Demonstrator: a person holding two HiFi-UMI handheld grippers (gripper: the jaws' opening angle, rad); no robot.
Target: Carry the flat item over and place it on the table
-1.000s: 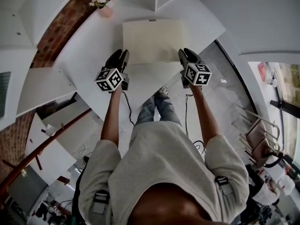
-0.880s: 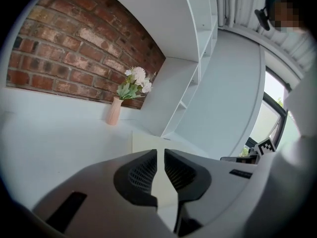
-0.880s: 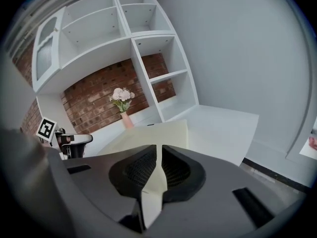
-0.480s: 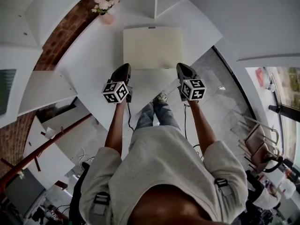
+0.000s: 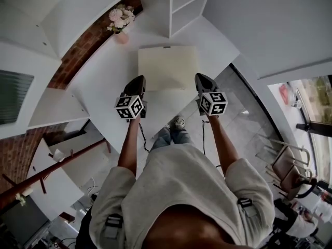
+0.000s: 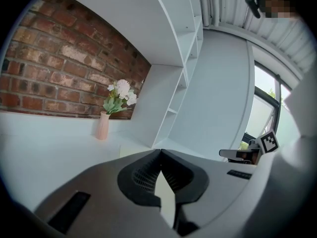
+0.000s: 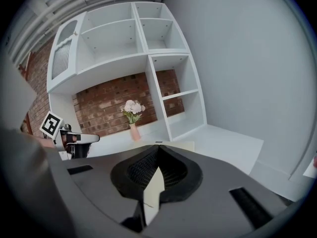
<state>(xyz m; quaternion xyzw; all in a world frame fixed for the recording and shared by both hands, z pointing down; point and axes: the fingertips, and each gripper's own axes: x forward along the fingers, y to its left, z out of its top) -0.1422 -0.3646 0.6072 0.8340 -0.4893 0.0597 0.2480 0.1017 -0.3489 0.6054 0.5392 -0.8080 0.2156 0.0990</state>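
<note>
Head view: flat item (image 5: 167,66) corners hidden

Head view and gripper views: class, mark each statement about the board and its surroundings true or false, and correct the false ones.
1. The left gripper and the right gripper are each shut on the board. True.
2. The board is bright red. False: it is cream.
3. Flowers stand in the vase. True.
4. The vase stands on the board. False: it stands on the table, apart from the board.
5. A brick wall rises behind the vase. True.
</note>
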